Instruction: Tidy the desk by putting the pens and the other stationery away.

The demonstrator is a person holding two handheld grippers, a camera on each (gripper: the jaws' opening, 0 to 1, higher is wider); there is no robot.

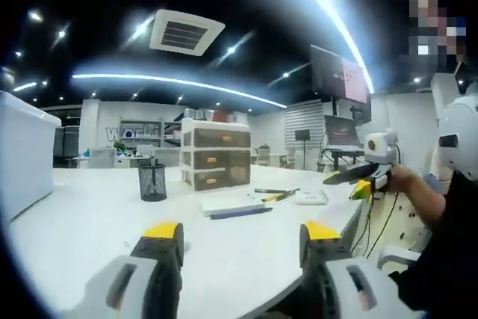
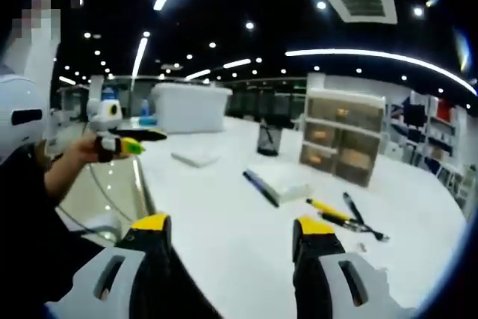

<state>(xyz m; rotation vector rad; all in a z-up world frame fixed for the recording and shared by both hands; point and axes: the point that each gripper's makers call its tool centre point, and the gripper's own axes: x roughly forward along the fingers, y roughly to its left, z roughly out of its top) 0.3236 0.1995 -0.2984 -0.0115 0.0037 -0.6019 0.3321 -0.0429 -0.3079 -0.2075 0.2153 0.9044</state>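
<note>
Currently, bench (image 1: pixel 97 207) stock as I read it from both tools:

- Left tool (image 1: pixel 239 240): jaws spread wide, nothing between them, held above the near bench edge. It also appears at 9 o'clock in the right gripper view.
- Right tool (image 2: pixel 233 233): jaws apart, empty. It shows at 3 o'clock in the left gripper view, and there I cannot tell its gap.
- Mesh pen cup (image 1: pixel 152 182): upright at 11 o'clock from my left tool, just beside the drawer unit; contents too dark to tell.
- Drawer unit (image 1: pixel 216 156): three drawers, all appearing shut.
- Notebook (image 2: pixel 280 178) with a dark blue pen (image 2: pixel 260 187) along its near edge.
- Yellow pen (image 2: pixel 328 211) and black pen (image 2: pixel 352 207): loose on the bench at 1 o'clock from my right tool.
- Small white item (image 1: pixel 311 197) near the pens; identity unclear.
- Large white bin (image 2: pixel 190 107) at the far side.

Progress, in my judgement: nothing put away yet. Pens, notebook and small item all remain out; neither tool has reached anything.
</note>
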